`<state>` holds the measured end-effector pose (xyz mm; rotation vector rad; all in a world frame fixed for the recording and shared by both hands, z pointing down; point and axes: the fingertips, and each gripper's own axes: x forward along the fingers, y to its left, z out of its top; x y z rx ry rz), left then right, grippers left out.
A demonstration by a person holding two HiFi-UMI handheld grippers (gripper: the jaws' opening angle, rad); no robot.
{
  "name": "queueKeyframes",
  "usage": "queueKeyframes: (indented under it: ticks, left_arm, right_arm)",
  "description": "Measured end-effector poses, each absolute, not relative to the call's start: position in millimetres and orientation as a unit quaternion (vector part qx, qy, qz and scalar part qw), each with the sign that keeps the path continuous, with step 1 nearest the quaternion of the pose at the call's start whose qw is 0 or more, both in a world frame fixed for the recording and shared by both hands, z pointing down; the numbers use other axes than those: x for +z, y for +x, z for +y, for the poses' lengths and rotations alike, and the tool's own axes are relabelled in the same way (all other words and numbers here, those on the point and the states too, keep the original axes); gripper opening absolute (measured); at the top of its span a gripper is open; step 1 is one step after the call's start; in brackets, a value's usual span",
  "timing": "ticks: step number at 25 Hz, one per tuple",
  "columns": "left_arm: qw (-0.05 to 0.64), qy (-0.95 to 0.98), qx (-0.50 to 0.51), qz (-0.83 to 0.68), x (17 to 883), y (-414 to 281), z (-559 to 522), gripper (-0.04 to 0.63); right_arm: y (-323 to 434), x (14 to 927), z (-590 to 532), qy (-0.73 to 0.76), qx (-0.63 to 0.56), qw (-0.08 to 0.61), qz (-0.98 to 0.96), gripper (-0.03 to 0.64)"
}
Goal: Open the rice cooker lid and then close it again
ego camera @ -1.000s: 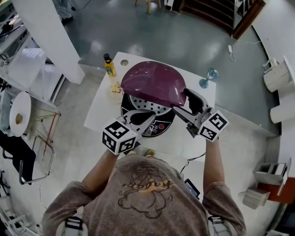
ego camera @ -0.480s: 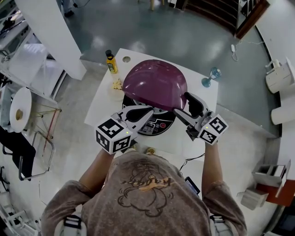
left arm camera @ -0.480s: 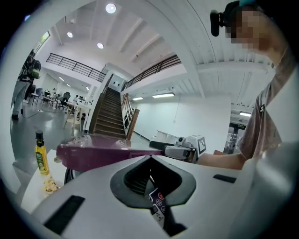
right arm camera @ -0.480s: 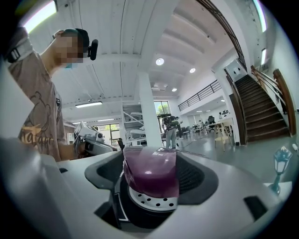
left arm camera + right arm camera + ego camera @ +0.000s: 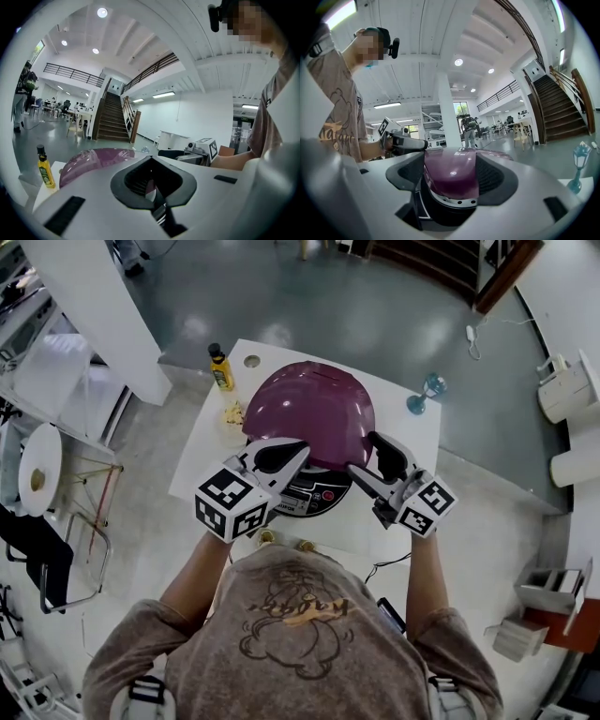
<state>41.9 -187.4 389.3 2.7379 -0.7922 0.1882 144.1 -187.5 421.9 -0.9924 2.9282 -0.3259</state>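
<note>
The rice cooker's purple domed lid (image 5: 309, 409) lies low over the black cooker body (image 5: 314, 498) on the white table (image 5: 394, 521). Only the control panel shows in front of it. My left gripper (image 5: 286, 454) is at the lid's front edge, and its fingertips meet with nothing held. In the left gripper view the lid (image 5: 89, 161) shows beyond the shut left gripper (image 5: 151, 159). My right gripper (image 5: 367, 457) is at the lid's front-right edge. Its jaws have just been closing a little but still stand wide. In the right gripper view the lid (image 5: 450, 176) fills the gap ahead of the right gripper (image 5: 451, 161), with no visible pinch.
A yellow bottle (image 5: 221, 369) stands at the table's far left corner beside a round hole (image 5: 251, 361). A blue stemmed glass (image 5: 427, 395) stands at the far right. A crumpled pale item (image 5: 232, 413) lies left of the cooker. A cable hangs off the near edge.
The lid has swung down from half raised and now hides the metal inner plate. My left gripper rose and moved forward to the lid's front edge. The right gripper barely moved.
</note>
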Motion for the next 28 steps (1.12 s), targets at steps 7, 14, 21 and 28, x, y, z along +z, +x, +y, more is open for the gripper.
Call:
queueKeyframes:
  ticks: [7,14,21,28]
  left_arm:
    - [0.143,0.943,0.082,-0.29,403.7,38.2,-188.2,0.02]
    - [0.157,0.937,0.095,-0.298,420.2,31.8,-187.9,0.02]
    - [0.163,0.933,0.112,-0.3,430.6,30.5,-188.0,0.02]
    - [0.178,0.929,0.124,-0.299,443.3,27.9,-187.6,0.02]
  right_arm:
    - [144.7,429.8,-185.3,-0.327,-0.118,0.024,0.937,0.325]
    - [142.1,439.0,-183.6,-0.336,-0.122,0.024,0.934,0.325]
    - [140.6,446.6,-181.4,-0.335,-0.126,0.008,0.934,0.324]
    - [138.1,456.0,-180.5,-0.339,-0.13,-0.007,0.932,0.316]
